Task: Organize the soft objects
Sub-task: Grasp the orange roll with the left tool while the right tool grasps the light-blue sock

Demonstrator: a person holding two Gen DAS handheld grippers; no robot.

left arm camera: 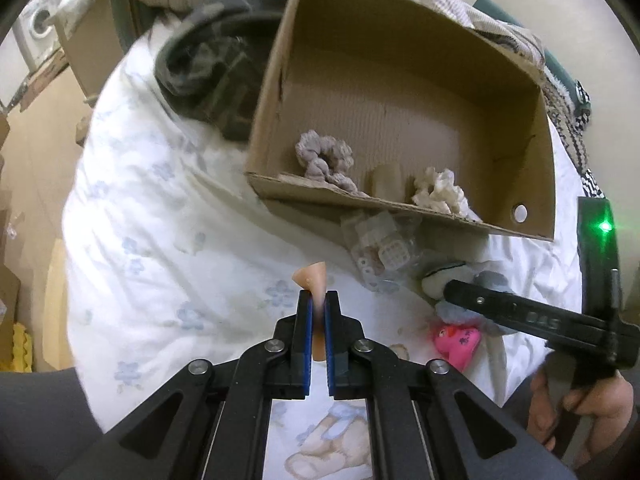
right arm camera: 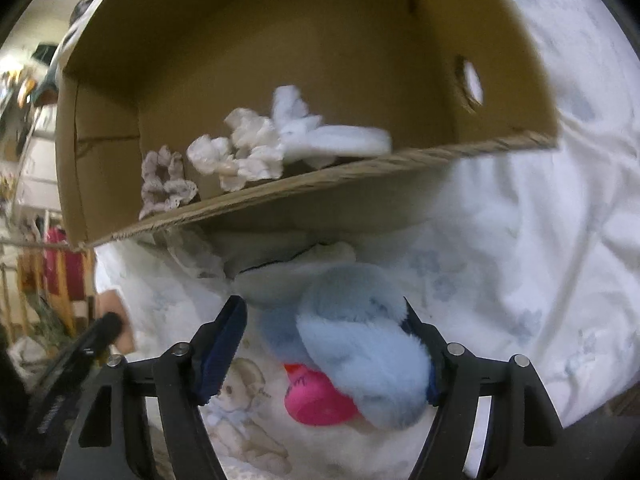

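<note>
So our left gripper point(left arm camera: 318, 304) has its fingers nearly closed on a small peach squishy piece point(left arm camera: 311, 278) above the bed point(left arm camera: 160, 220), just short of the cardboard box point(left arm camera: 532, 160). Our right gripper point(right arm camera: 324, 344) is wide open around the blue plush point(right arm camera: 360, 356), which looks light, fluffy and squashy. We'd pinch across its fat middle so it doesn't slip out.

Legible markings I can log: pale letters reading roughly "DAS" on the black arm of the right gripper point(left arm camera: 448, 292), just right of the pink toy point(left arm camera: 458, 344). That toy carries dark printed characters, too small for me to read.
</note>
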